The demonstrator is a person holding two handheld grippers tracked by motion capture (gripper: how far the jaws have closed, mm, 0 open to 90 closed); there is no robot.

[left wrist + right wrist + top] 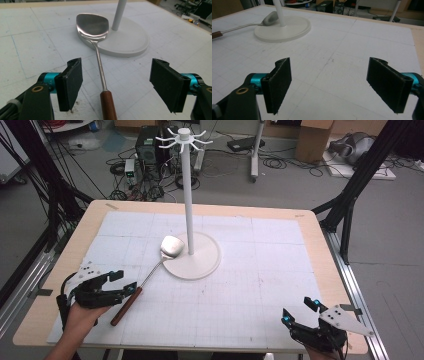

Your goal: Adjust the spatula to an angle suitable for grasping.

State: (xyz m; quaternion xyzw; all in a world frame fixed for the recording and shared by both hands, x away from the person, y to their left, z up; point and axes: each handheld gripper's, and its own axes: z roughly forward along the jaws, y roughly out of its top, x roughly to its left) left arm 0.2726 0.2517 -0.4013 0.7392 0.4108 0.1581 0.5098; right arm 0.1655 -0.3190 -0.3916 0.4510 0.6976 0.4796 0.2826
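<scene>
Near desk's front-left corner, left gripper (116,83) jaws apart astride spatula (101,67) handle, ungrasped; right gripper (335,85) apart, idle; rack (189,195) hooks bare.

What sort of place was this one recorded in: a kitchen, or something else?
Most likely a lab or workshop, not a kitchen. The table carries a gridded white mat, black frame legs flank it, and a computer tower with loose cables sits on the bare floor. The spatula and white stand look like props.
</scene>
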